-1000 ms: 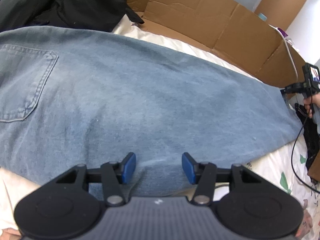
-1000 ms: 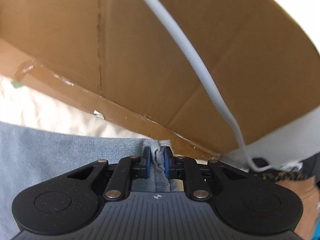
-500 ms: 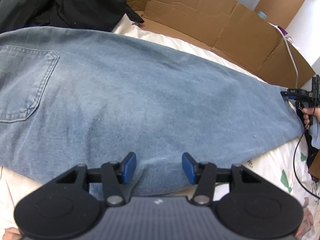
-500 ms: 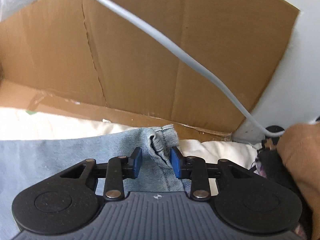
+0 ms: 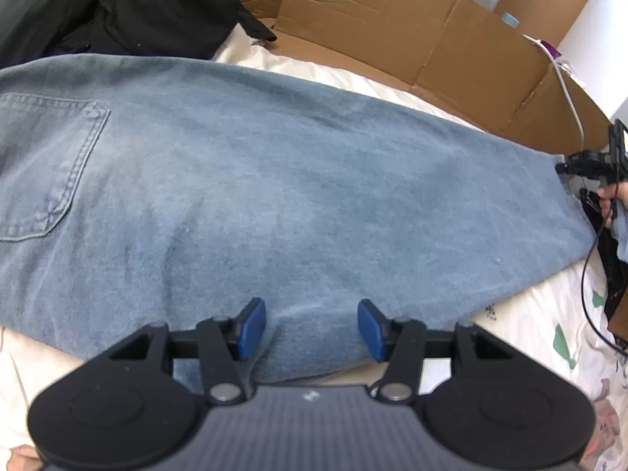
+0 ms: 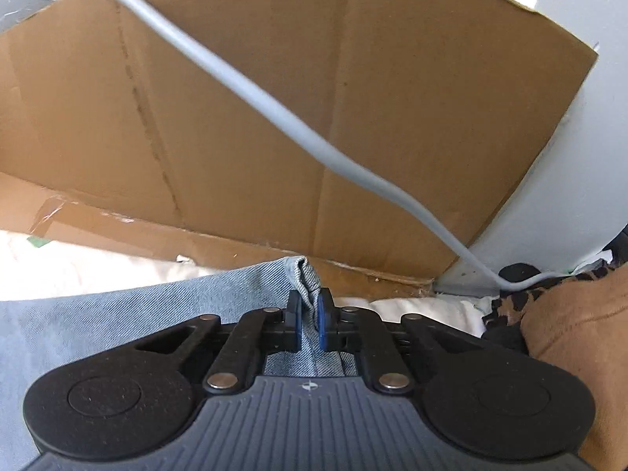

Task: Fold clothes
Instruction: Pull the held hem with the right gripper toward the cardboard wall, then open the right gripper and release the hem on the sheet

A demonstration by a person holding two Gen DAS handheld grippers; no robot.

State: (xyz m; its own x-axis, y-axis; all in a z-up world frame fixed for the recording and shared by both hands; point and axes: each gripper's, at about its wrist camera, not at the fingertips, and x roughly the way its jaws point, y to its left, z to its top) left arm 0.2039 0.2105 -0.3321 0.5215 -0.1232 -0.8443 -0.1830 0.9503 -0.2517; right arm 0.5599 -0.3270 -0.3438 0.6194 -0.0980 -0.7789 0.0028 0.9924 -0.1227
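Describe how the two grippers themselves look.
Both match: the left gripper and right gripper have black linkage arms with silver rivets, blue fingertip pads, two round black discs, and a ribbed grey body bearing a small white mark. A black cable trails by the right gripper.

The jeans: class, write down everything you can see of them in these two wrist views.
The jeans are light blue, faded denim, spread flat and lengthwise on a white printed bedsheet. A stitched back pocket shows at the left. The legs taper toward the hem at the far right. The right gripper is shut on the bunched hem corner, near the cardboard wall. The left gripper is open over the near edge, with denim between its blue pads.
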